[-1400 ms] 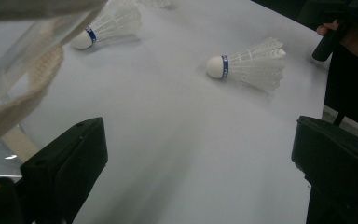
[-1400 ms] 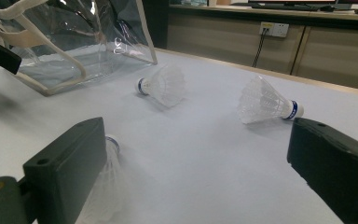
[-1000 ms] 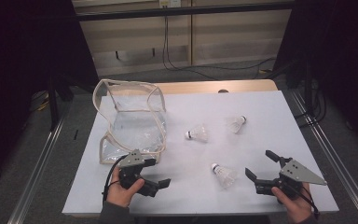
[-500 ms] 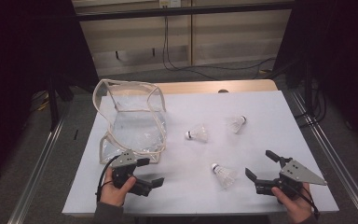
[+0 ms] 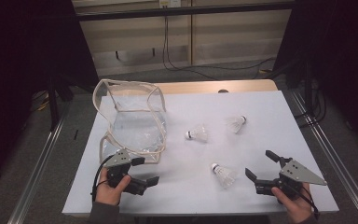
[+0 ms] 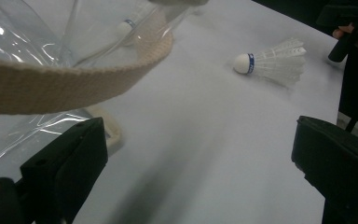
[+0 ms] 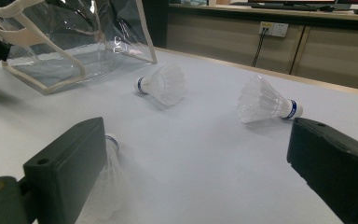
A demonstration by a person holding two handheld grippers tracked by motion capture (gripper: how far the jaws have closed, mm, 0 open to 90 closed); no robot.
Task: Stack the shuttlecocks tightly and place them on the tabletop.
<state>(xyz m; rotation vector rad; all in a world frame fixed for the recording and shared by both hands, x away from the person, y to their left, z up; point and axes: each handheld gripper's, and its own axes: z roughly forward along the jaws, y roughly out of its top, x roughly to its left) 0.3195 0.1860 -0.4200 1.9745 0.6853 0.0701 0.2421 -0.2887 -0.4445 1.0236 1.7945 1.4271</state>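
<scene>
"Where is your left claw (image 5: 145, 171)?"
"Wide open, holding nothing, just beside the clear plastic bag with cream straps (image 5: 133, 119) on the white tabletop (image 5: 270, 140)."
"And your right claw (image 5: 261, 165)?"
"Wide open too, empty, near the closest white feather shuttlecock (image 5: 223, 174)."

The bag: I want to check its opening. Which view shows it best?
The high view: the whole clear bag with its open rim. The left gripper view gives a close strap and wall; the right gripper view, its lower half.

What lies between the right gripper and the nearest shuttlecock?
Nothing: in the high view, bare white table separates the right gripper from the nearest shuttlecock.
</scene>
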